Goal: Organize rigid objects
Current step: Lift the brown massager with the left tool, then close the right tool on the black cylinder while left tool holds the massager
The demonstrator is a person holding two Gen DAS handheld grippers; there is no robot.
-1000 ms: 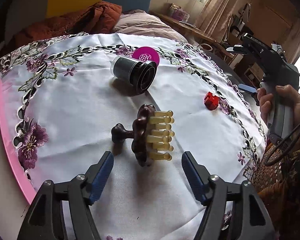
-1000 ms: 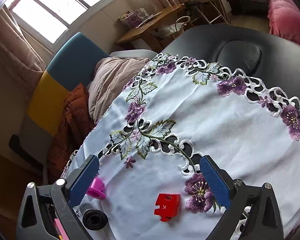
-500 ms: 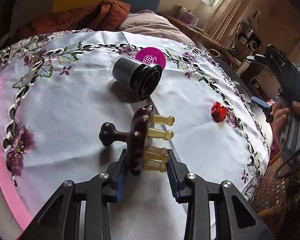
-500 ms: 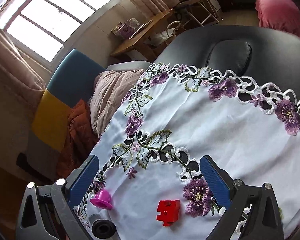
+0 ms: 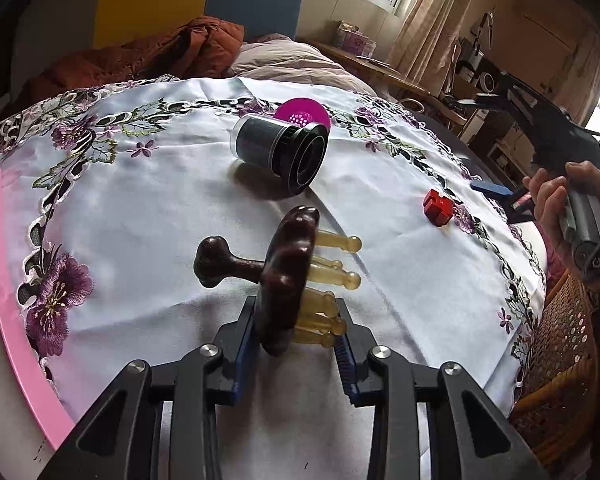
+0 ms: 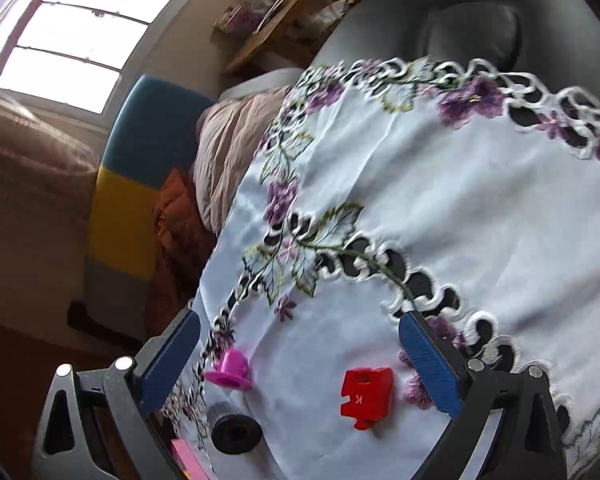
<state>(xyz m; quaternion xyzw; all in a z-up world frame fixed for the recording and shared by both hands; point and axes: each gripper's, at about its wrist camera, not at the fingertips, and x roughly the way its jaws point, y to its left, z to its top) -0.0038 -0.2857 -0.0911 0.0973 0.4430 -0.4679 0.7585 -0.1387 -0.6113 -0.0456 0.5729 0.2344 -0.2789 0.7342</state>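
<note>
A dark wooden massager (image 5: 288,276) with amber prongs stands on edge on the white embroidered cloth (image 5: 140,208). My left gripper (image 5: 296,320) has its blue pads pressed on the massager's lower end, the jaws still closing. Beyond it lie a black cylinder (image 5: 280,152) on its side, a pink cap (image 5: 302,114) and a small red block (image 5: 436,206). A hand holds my right gripper (image 6: 300,328) at the table's right, open, above the red block (image 6: 366,394). The pink cap (image 6: 230,370) and the black cylinder (image 6: 234,428) sit to its left.
The table's pink rim (image 5: 4,280) shows at the left. A wicker chair (image 5: 556,360) stands by the right edge. Behind the table are a sofa with an orange blanket (image 5: 172,48) and a black padded surface (image 6: 460,32).
The left jaws went from wide open to clamped on the massager's lower end. The right gripper rolled and sank slightly toward the red block.
</note>
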